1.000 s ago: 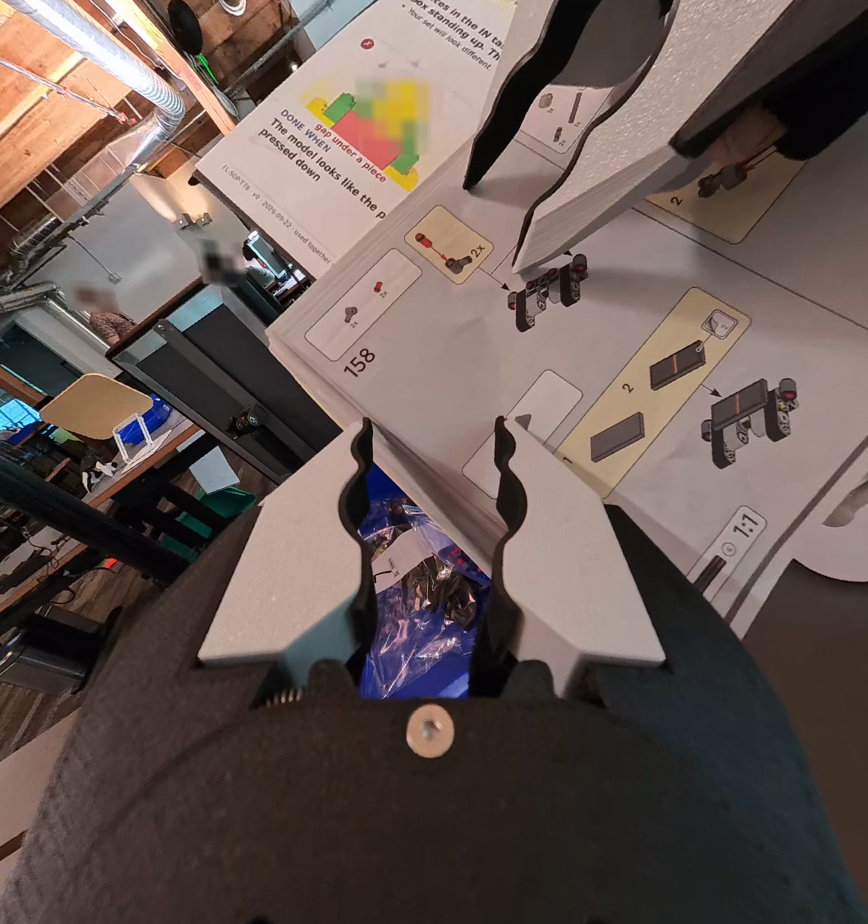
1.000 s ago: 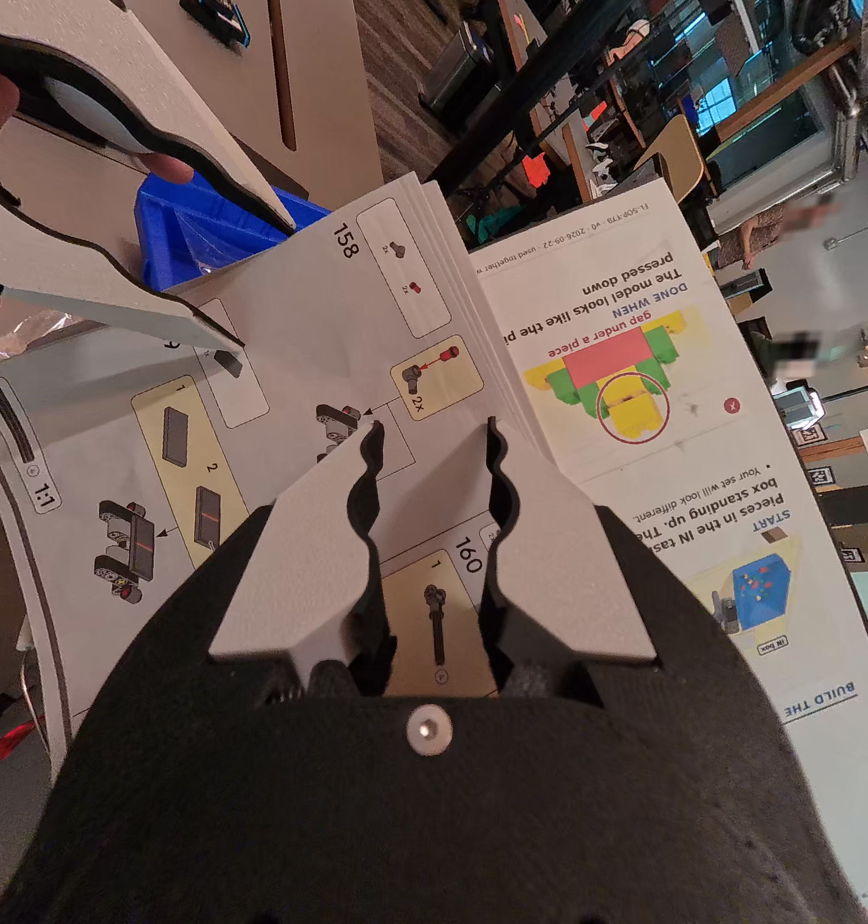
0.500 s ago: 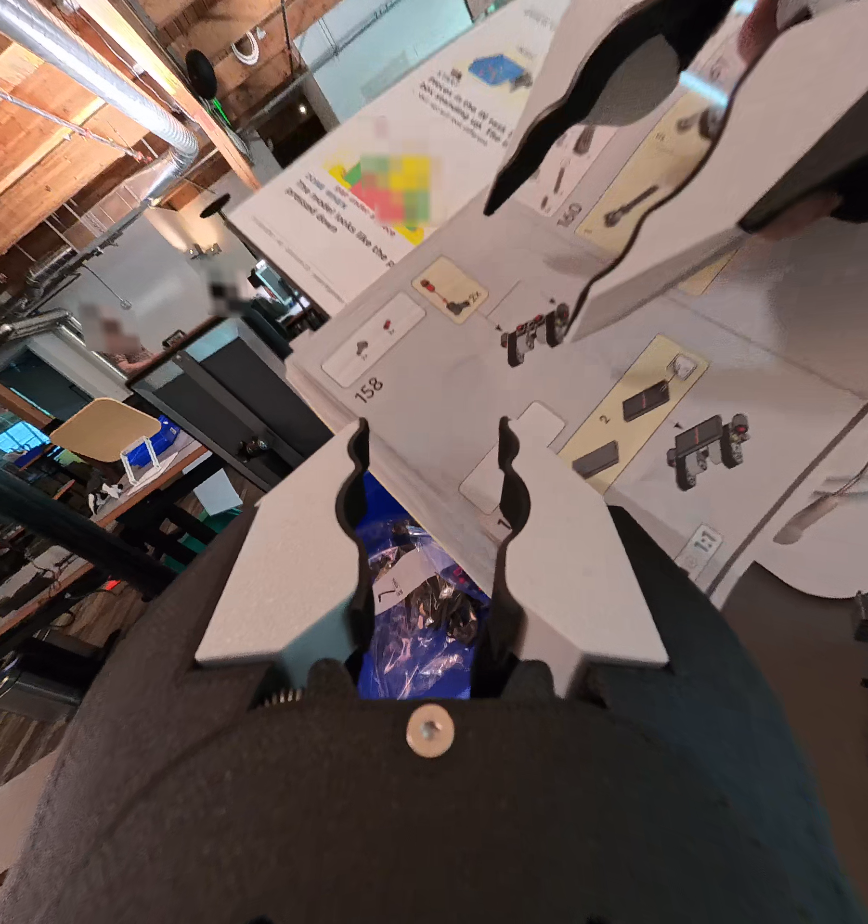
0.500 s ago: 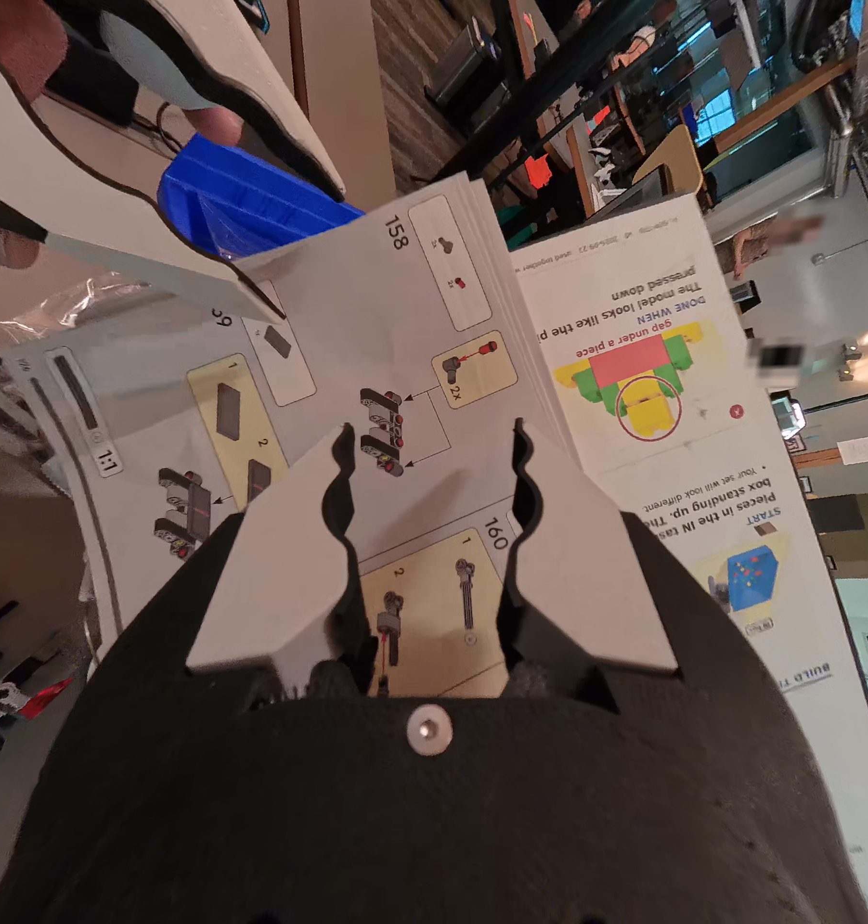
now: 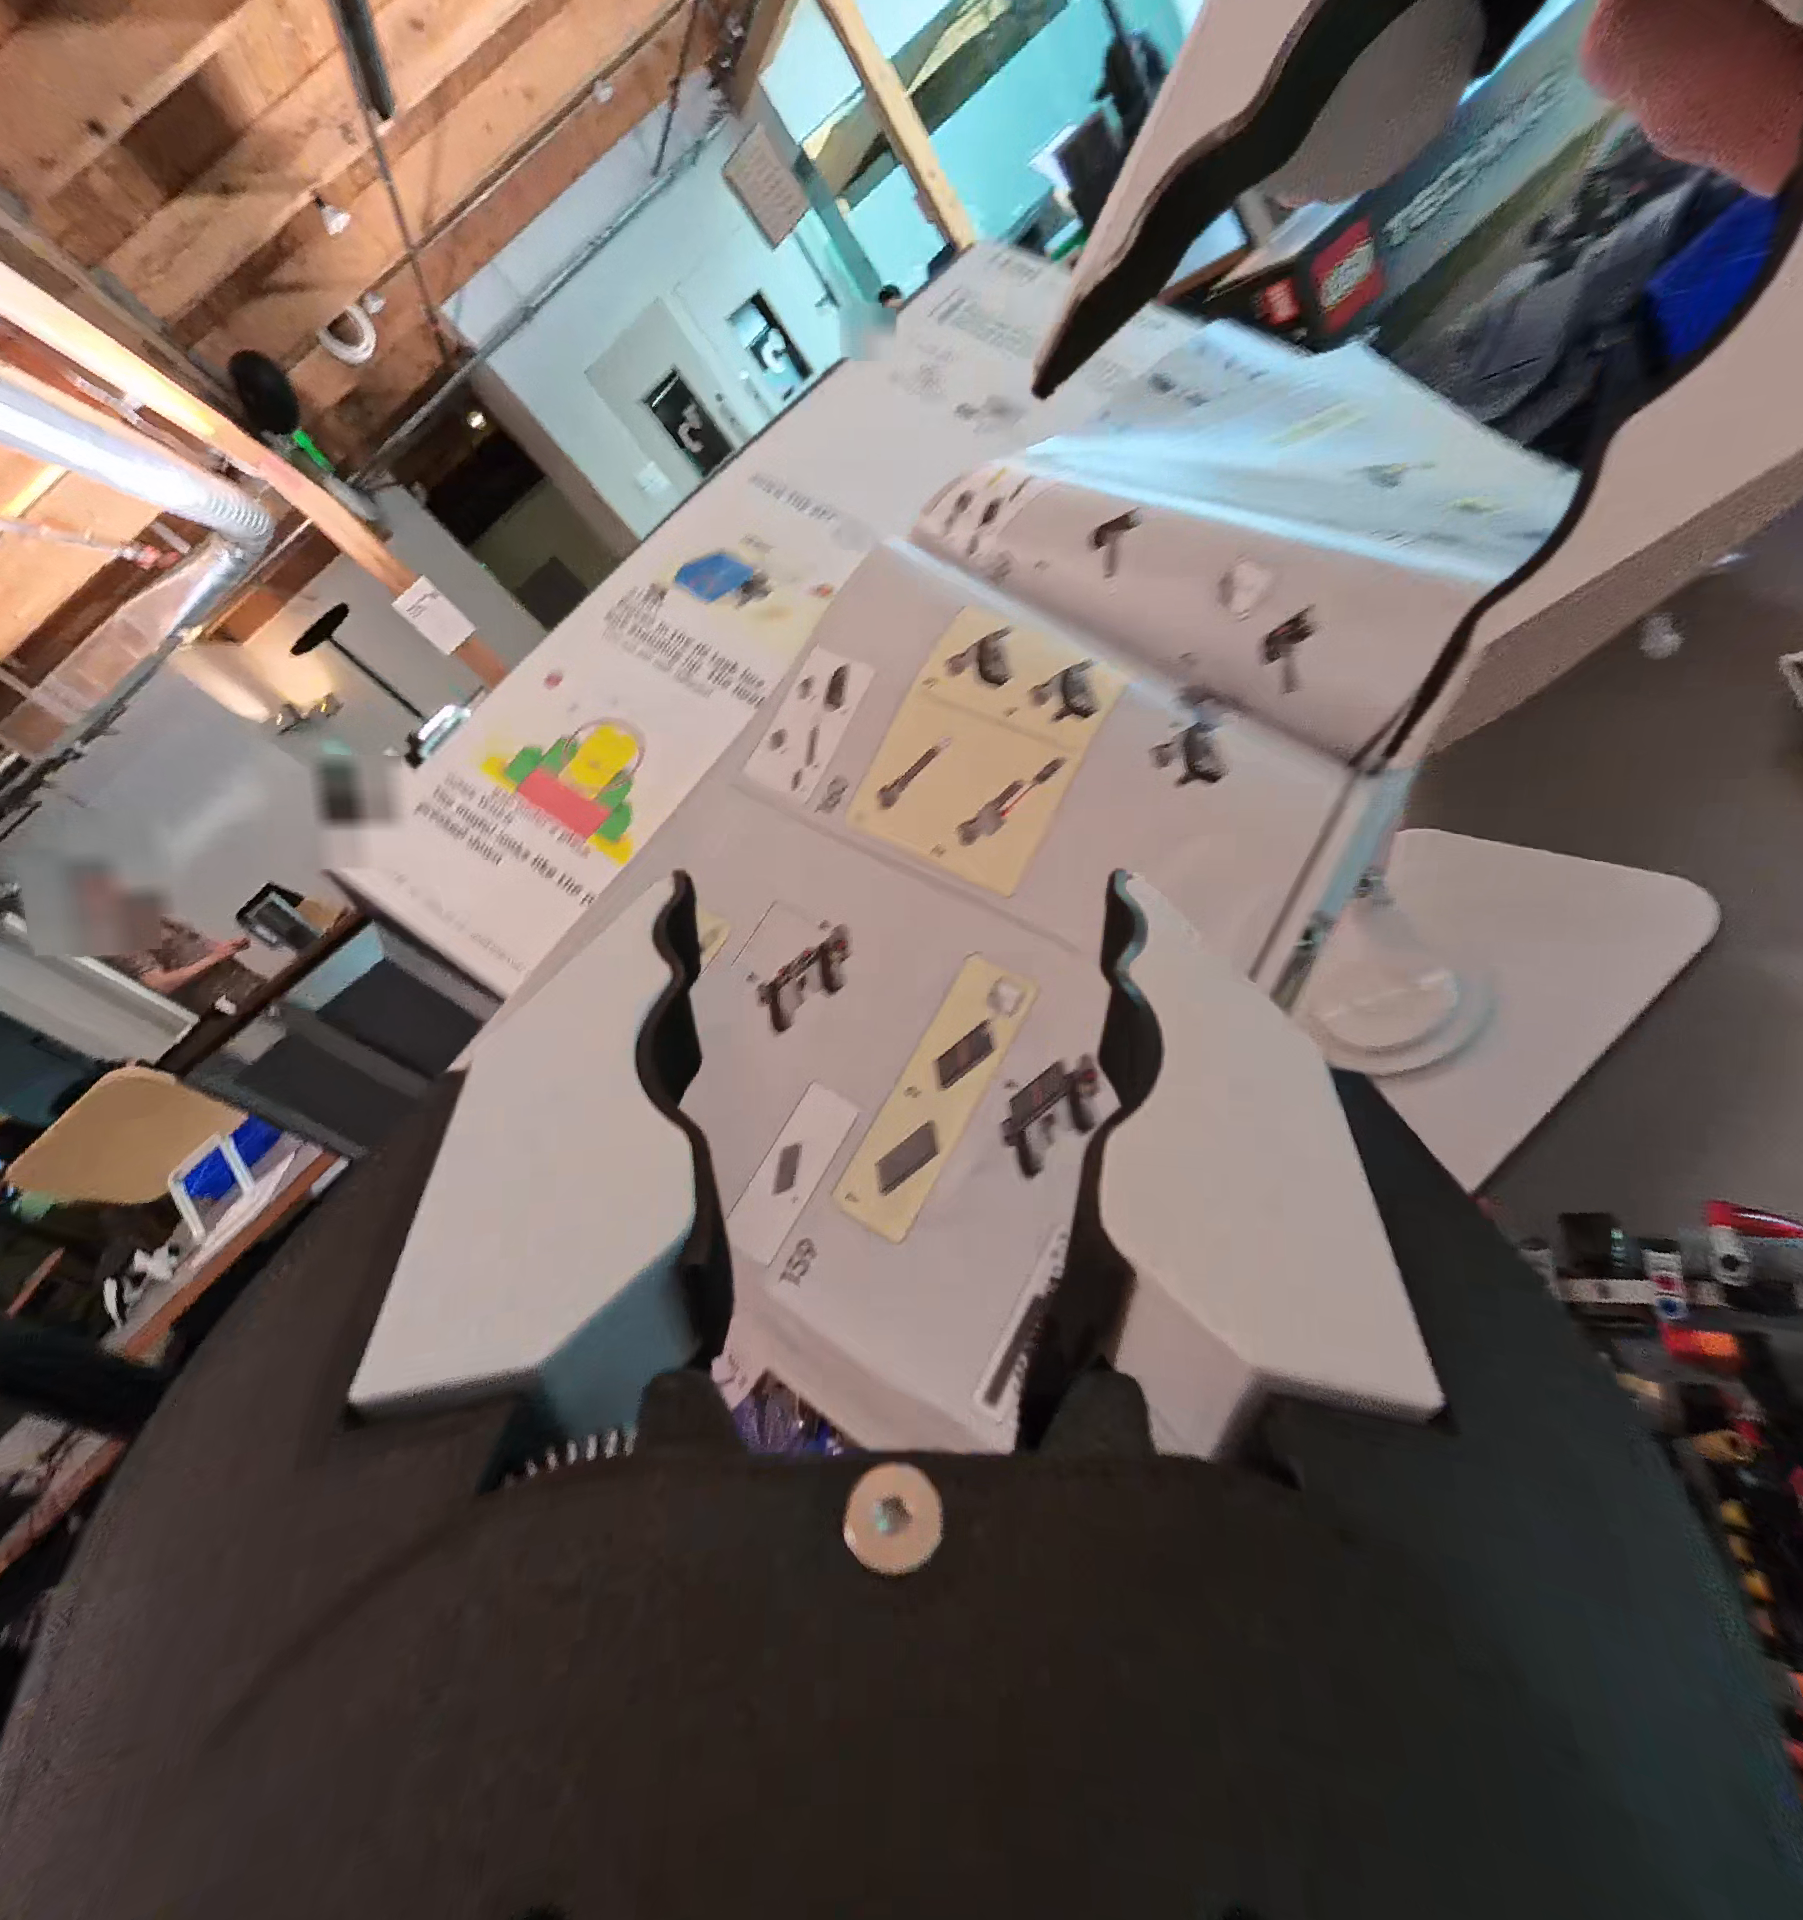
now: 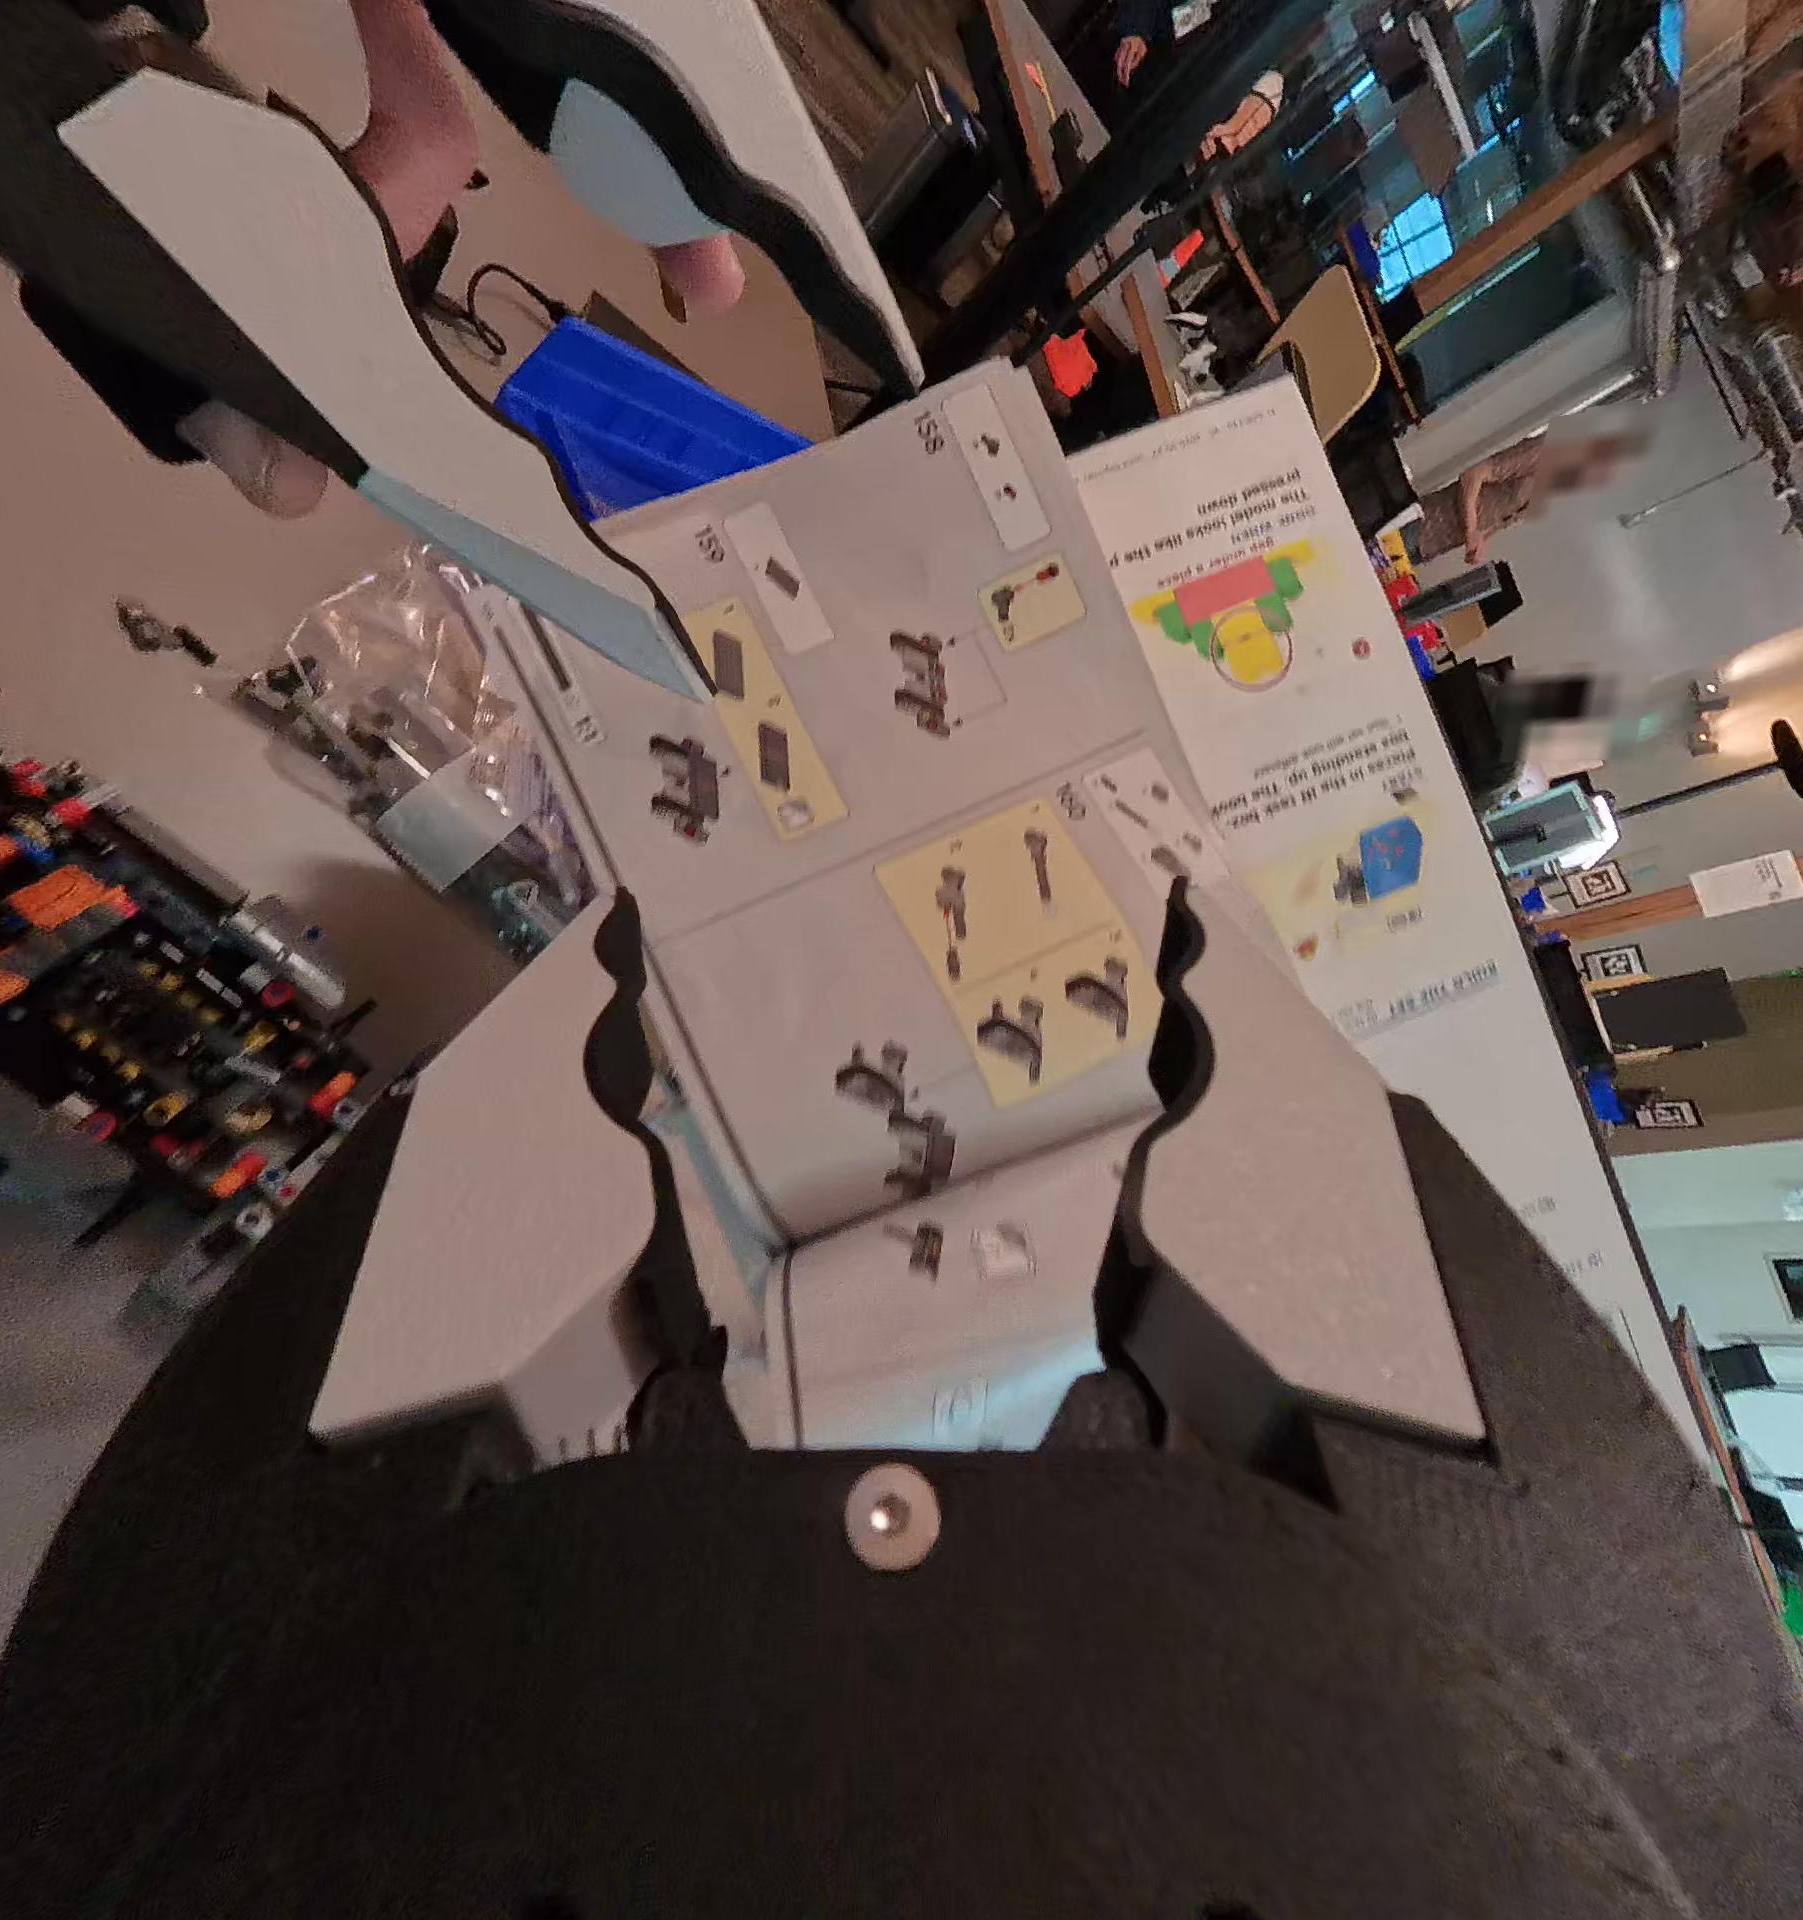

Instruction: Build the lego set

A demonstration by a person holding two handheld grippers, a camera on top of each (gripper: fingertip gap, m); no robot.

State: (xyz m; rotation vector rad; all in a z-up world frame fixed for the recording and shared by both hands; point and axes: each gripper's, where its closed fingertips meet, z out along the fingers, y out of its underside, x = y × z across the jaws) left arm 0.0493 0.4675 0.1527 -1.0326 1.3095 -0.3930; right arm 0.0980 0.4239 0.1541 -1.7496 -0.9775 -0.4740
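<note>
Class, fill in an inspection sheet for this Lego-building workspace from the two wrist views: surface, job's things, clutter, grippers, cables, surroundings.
Surface: pale table, mostly covered.
Job's things: open instruction booklet lying flat, one page lifted near the right gripper; partly built model with orange and black parts; clear bag of parts; blue bin behind the booklet.
Clutter: laminated guide sheet beside the booklet; a few loose pieces.
Grippers: left gripper open, empty; right gripper open, empty, above the booklet.
Cables: black cable by the bin.
Surroundings: workshop with wooden ceiling beams, chair.
</note>
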